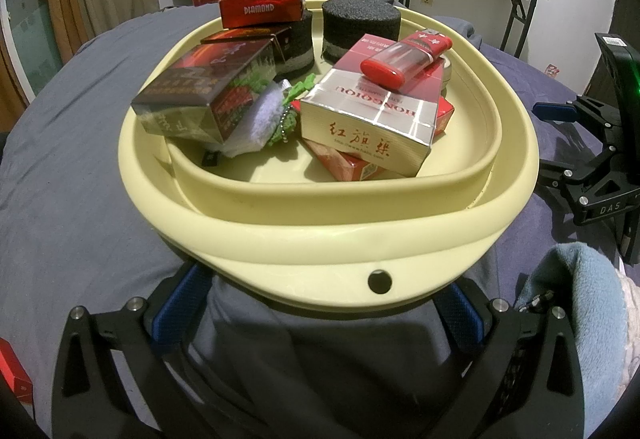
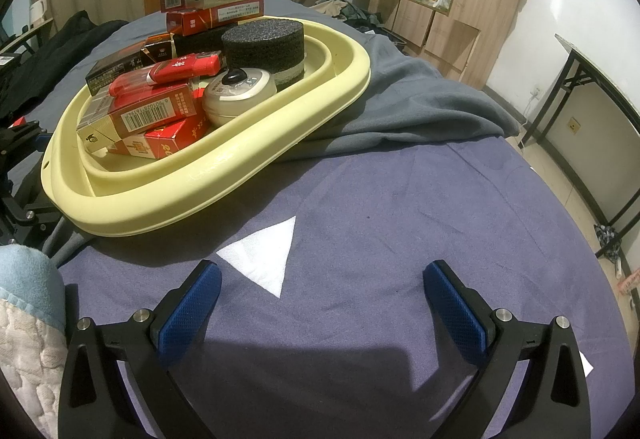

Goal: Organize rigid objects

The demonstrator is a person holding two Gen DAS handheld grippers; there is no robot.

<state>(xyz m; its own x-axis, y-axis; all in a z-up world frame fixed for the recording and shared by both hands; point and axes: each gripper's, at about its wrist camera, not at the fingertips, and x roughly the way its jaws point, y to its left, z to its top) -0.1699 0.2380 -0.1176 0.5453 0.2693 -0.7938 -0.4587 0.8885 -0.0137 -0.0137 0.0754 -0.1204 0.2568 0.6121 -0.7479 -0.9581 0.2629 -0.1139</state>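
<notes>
A cream basin point(image 1: 328, 235) sits on the bed, filled with rigid items. A silver and red carton point(image 1: 372, 119) carries a red lighter-like case point(image 1: 404, 57). A dark carton point(image 1: 200, 87) leans at the left over a green and white crochet piece point(image 1: 272, 111). Red cartons point(image 1: 260, 9) are stacked at the back beside two black foam cylinders point(image 1: 362, 27). A round cream tin point(image 2: 240, 93) lies by the cartons. My left gripper point(image 1: 324, 303) is open, its tips under the basin's near rim. My right gripper point(image 2: 324, 271) hangs open over the bare sheet, right of the basin point(image 2: 224, 167).
A purple sheet with a white triangle point(image 2: 264, 255) covers the bed. A grey blanket point(image 2: 400, 99) lies bunched under the basin's far side. A red box point(image 1: 12, 371) lies at my left. A light blue fleece point(image 1: 580, 311) is close by. A folding table point(image 2: 600, 111) stands off the bed.
</notes>
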